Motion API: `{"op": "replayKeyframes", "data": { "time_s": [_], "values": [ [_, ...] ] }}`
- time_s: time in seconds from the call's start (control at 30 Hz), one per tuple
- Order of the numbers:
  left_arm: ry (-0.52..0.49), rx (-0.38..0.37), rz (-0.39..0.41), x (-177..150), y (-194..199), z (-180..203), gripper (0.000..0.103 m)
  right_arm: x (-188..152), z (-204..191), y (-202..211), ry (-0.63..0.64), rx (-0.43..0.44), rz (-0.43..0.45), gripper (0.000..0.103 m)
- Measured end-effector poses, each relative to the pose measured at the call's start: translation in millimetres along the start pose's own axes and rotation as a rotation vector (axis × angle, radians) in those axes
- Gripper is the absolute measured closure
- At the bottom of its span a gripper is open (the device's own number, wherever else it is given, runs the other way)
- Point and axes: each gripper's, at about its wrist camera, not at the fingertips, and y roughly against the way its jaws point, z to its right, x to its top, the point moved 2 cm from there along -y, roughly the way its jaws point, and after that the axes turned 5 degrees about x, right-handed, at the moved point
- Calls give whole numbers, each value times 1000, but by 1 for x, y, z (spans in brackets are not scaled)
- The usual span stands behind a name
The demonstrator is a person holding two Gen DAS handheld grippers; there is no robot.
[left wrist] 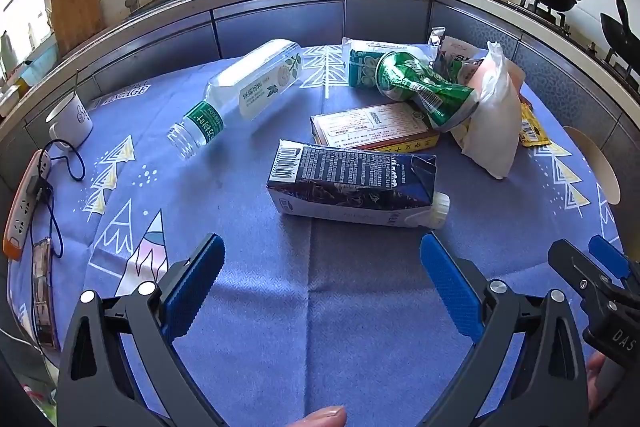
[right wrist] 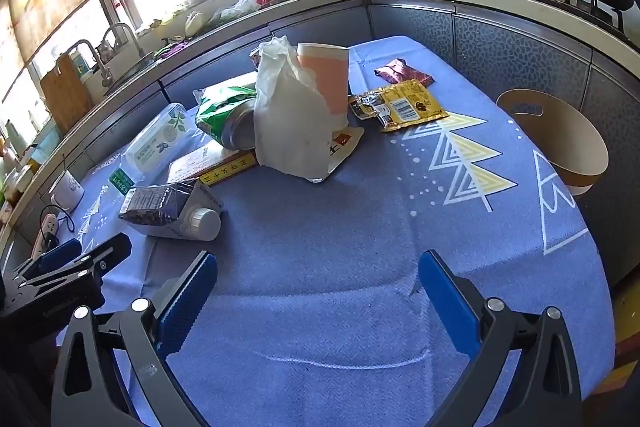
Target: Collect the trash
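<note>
Both grippers hover low over the near edge of the worktop (left wrist: 320, 307), which wears a blue tree-print cloth. The left gripper (left wrist: 320, 267) is spread wide with nothing between its blue pads; the right gripper (right wrist: 318, 283) is equally wide and holds nothing.

The trash lies in a cluster toward the far side. Nearest is a dark carton (left wrist: 352, 183) on its side, white cap pointing right. To its far left lies a clear plastic bottle (left wrist: 244, 91), uncapped. Behind the carton, a crushed green can (left wrist: 428, 91) rests on a flat box (left wrist: 372, 125), beside a white plastic bag (right wrist: 288, 119), a paper cup (right wrist: 326, 79) and a yellow wrapper (right wrist: 404, 105). A beige bin (right wrist: 560, 143) sits at the worktop's right edge.
</note>
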Motion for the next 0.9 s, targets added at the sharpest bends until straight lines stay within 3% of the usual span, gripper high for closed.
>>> {"op": "replayKeyframes", "data": {
  "time_s": [0.27,0.4,0.53,0.9],
  "values": [
    [22,-60,-32,-15,4,-8,6,-14,-6,8,8,33,7,2],
    [47,-174,-32,-20,9,-13,6,-22,-5,12,-6,70,4,2],
    [35,-152,-53,-21,4,-12,6,-29,-2,7,-34,91,-42,2],
    [67,-64,59,20,-1,-42,6,-37,-9,-9,-36,174,-152,2]
  ]
}}
